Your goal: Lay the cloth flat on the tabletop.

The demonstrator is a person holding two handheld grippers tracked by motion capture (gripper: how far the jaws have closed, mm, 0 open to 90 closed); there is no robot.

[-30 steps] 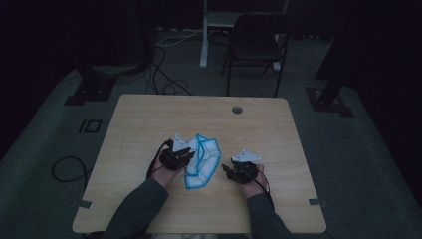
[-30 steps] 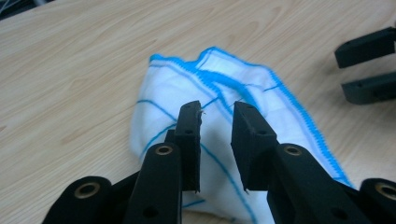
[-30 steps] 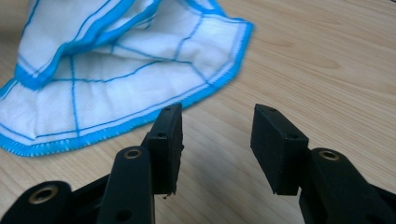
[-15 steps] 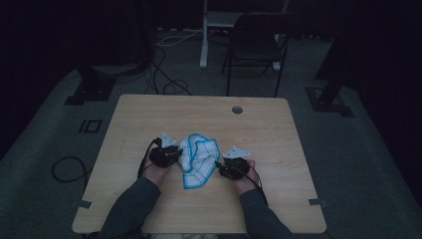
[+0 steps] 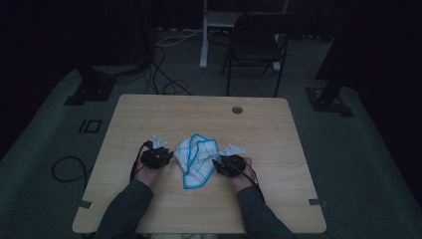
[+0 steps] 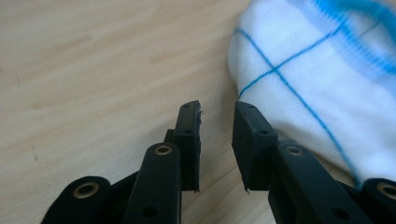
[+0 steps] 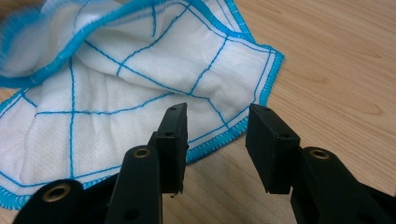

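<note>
cloth: white one with blue grid lines and blue hem [image 5: 196,159], lying crumpled on my desk [image 5: 268,129], just below centre of the high view
left gripper [image 5: 166,155]: jaws parted, nothing between them, sitting right at the cloth's left edge
right gripper [image 5: 218,164]: jaws spread wide, empty, hovering at the cloth's hemmed right edge

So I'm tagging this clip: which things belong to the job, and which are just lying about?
In the job:
cloth
left gripper, open beside it
right gripper, open at its edge
table under it

Lying about:
chair
floor cables
</note>
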